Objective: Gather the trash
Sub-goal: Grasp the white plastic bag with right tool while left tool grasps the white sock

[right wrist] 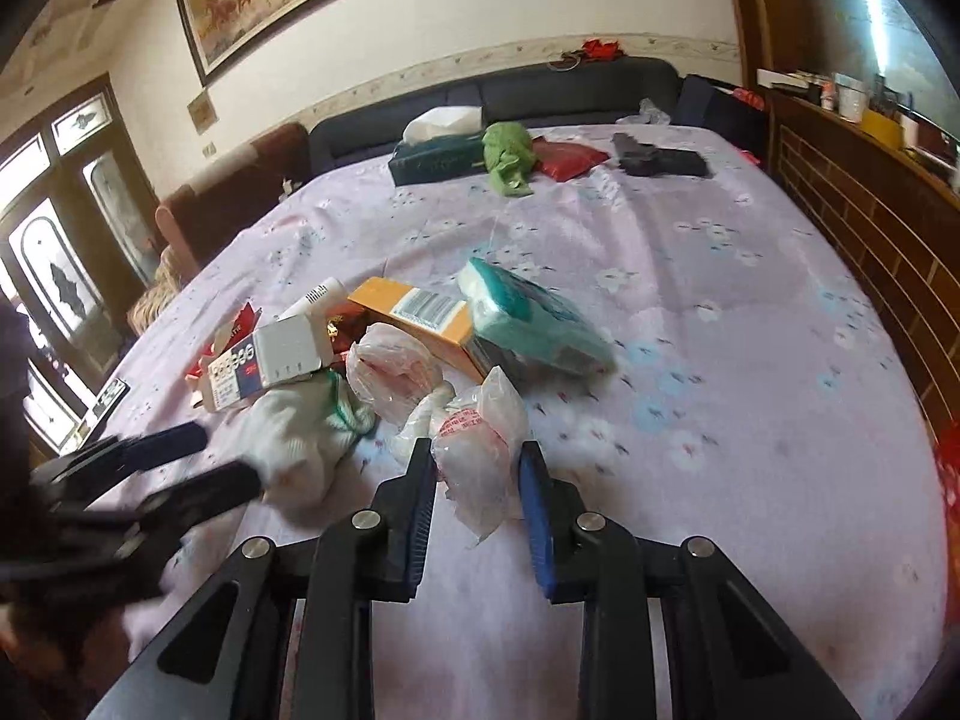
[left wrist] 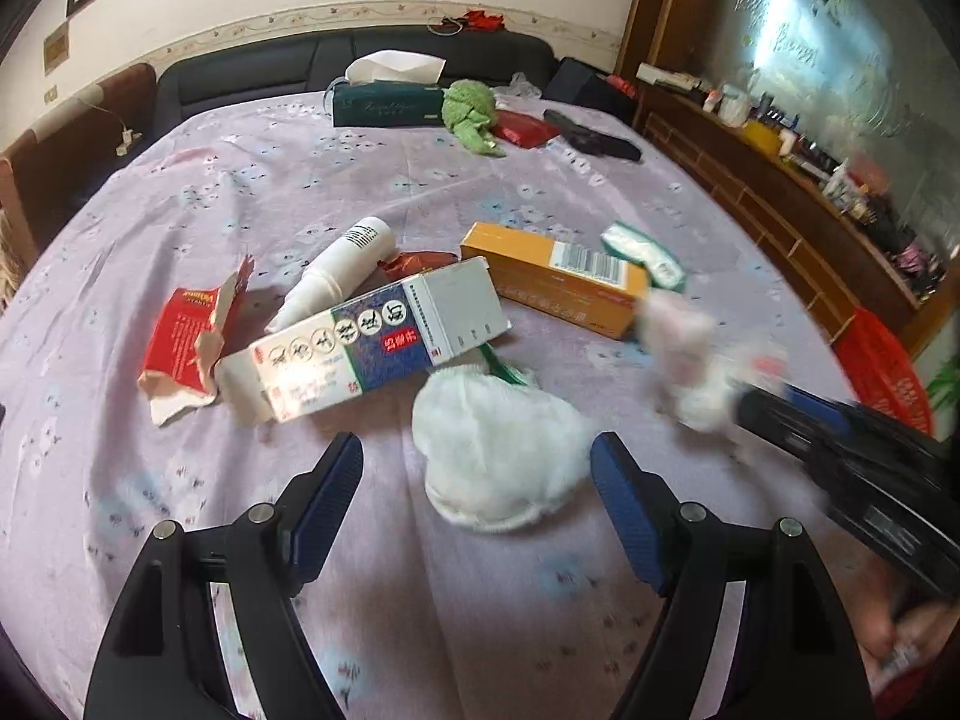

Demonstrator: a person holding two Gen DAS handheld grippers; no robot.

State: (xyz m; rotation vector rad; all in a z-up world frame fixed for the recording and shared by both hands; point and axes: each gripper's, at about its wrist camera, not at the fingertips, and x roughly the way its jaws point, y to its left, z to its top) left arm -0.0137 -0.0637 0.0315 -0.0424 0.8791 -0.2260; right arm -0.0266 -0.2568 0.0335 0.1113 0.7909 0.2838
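Trash lies in a pile mid-bed: a white and blue carton [left wrist: 366, 348], an orange box [left wrist: 552, 276], a white bottle [left wrist: 342, 273], a torn red pack [left wrist: 186, 342], a teal tissue pack [right wrist: 534, 318]. My left gripper [left wrist: 477, 468] is open, its fingers either side of a white glove [left wrist: 498, 450]; the glove also shows in the right wrist view [right wrist: 300, 438]. My right gripper [right wrist: 477, 462] is closed on a crumpled clear plastic bag [right wrist: 480, 456], blurred in the left wrist view [left wrist: 696, 360].
At the far end of the bed [left wrist: 240, 192] are a green tissue box [left wrist: 390, 102], a green cloth [left wrist: 474, 111], a red packet [left wrist: 525, 129] and a black object [left wrist: 594, 138]. A red basket [left wrist: 888, 372] stands off the right edge by a wooden cabinet [left wrist: 780, 210].
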